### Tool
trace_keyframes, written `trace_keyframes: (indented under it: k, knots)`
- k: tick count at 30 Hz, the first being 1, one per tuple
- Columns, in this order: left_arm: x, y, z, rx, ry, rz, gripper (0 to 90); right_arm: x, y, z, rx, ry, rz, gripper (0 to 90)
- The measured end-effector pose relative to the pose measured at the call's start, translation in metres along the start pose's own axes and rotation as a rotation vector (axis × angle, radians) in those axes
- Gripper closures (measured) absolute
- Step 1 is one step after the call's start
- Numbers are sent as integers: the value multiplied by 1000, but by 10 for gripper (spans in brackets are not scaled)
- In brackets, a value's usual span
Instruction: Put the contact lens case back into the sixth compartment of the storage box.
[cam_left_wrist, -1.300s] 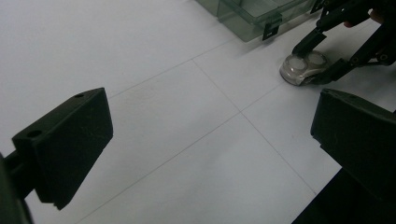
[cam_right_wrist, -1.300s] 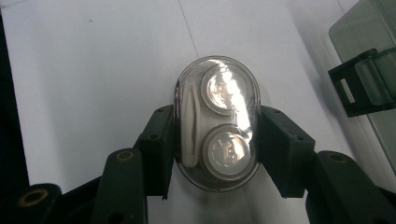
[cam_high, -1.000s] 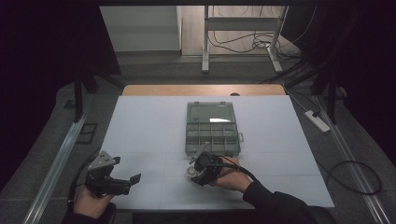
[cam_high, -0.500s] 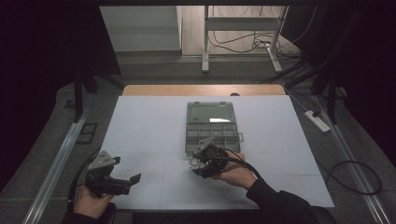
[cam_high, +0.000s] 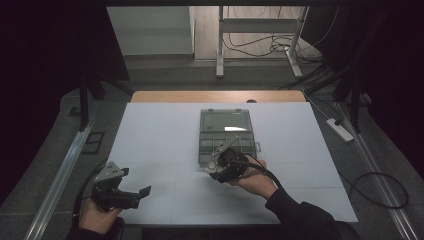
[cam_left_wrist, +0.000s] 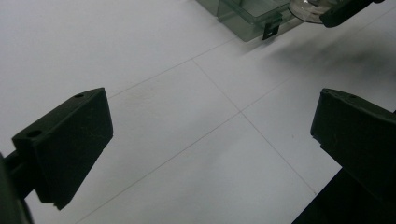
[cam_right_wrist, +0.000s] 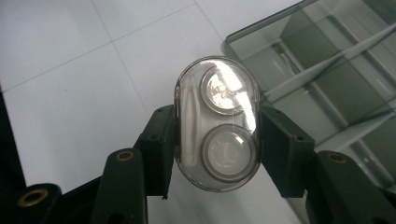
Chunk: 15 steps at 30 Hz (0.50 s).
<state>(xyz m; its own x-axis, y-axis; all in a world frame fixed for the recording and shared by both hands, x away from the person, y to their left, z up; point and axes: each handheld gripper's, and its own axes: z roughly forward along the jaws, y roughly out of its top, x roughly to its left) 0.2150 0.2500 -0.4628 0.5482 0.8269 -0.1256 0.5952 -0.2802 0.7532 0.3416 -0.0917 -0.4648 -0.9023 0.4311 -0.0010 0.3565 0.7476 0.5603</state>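
Observation:
My right gripper (cam_right_wrist: 217, 140) is shut on a clear oval case (cam_right_wrist: 217, 112) with two round wells, gripping it by its long sides. It hovers at the near edge of a grey-green see-through compartment box (cam_right_wrist: 327, 70). In the high view the right gripper (cam_high: 214, 169) is held in a hand just in front of the box (cam_high: 225, 125), whose lid lies open toward the far side. My left gripper (cam_high: 144, 192) rests low at the near left of the white table, open, with nothing between its jaws; its own view has bare table between the left gripper's (cam_left_wrist: 210, 140) jaws.
The white table sheet (cam_high: 160, 145) spreads around the box. A wooden strip (cam_high: 215, 96) runs along its far edge. A power strip (cam_high: 340, 130) and cables lie on the floor to the right. In the left gripper view the box corner (cam_left_wrist: 247, 21) sits far off.
My right gripper has risen and moved away from the near edge toward the box, carrying the clear case. The left gripper has stayed where it was.

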Motion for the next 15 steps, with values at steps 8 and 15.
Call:
trace_keyframes:
  k: [8,15]
  knots:
    - [0,0,0,-1,0,-3,0,-11,3,3,-1,-38,48,490]
    - [0,0,0,-1,0,-3,0,-18,6,4,-9,-63,79,490]
